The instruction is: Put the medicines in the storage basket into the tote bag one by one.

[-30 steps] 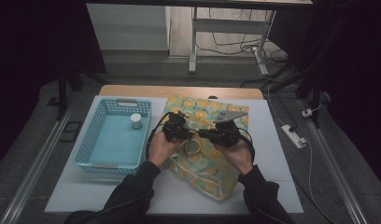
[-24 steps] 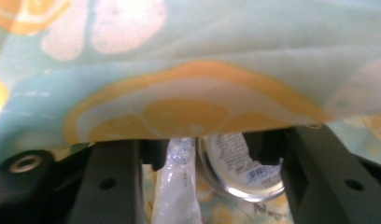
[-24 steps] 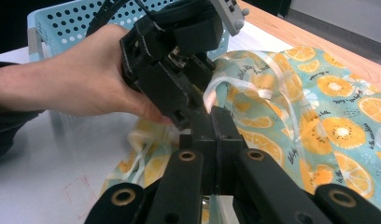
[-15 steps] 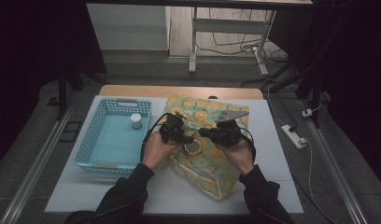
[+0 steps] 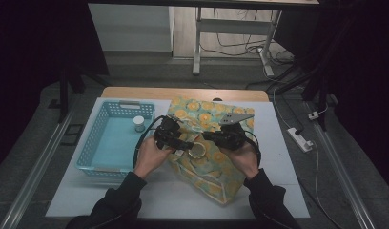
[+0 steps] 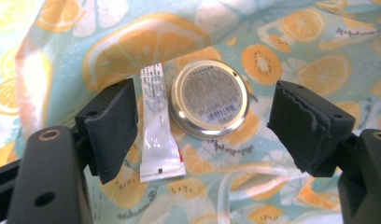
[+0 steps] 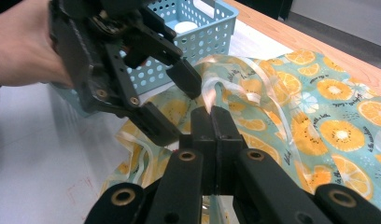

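A fruit-patterned bag (image 5: 216, 167) lies on the white table, its mouth toward the middle. My right gripper (image 7: 210, 114) is shut on the bag's clear handle (image 7: 208, 95) and holds the mouth up. Inside the bag lie a round gold-rimmed tin (image 6: 208, 98) and a white sachet (image 6: 158, 126), side by side on the fabric. My left gripper (image 6: 209, 123) hovers over them; its jaws have just been opening and stand apart, touching neither. In the high view the left gripper (image 5: 185, 143) is beside the tin (image 5: 198, 150), facing the right gripper (image 5: 209, 137).
A blue perforated basket (image 5: 95, 148) stands left of the bag with a small white container (image 5: 139, 124) at its far right corner. Bare white table lies in front of the bag. A power strip (image 5: 300, 139) lies on the floor to the right.
The left gripper has drawn back to the left and a little up from the bag's mouth, and its jaws have opened. The right gripper and the bag have stayed put.
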A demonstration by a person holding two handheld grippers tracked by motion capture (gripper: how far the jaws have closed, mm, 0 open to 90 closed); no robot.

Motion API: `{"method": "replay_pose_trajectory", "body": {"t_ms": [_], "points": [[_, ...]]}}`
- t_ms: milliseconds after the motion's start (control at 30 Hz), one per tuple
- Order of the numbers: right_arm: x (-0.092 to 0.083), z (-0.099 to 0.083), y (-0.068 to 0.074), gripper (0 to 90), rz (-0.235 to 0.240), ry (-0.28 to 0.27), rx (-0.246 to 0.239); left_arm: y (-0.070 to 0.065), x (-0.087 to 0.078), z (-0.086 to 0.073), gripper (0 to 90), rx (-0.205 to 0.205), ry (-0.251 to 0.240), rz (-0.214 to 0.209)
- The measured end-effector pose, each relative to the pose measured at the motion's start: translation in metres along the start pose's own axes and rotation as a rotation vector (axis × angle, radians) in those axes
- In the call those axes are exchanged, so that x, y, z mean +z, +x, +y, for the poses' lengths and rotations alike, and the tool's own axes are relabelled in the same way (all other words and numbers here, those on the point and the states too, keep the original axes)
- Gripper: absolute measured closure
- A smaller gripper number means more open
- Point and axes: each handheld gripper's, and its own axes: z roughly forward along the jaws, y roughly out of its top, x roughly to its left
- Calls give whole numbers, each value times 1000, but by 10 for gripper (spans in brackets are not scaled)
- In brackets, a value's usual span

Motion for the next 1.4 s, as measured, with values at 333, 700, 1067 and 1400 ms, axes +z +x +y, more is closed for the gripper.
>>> {"method": "replay_pose_trajectory", "body": {"t_ms": [333,700,1067,1400], "points": [[-1,0,0,900,0,0,1,11,-23,-13,96,-4,-23,-11],[0,0,0,900,1,0,0,32,-48,-29,0,2,-52,13],[1,-1,-1,900,-1,4,3,61,-78,-44,0,-31,-106,89],[0,-2,-2,900,-1,3,7,97,-88,-51,0,-90,-95,153]]}}
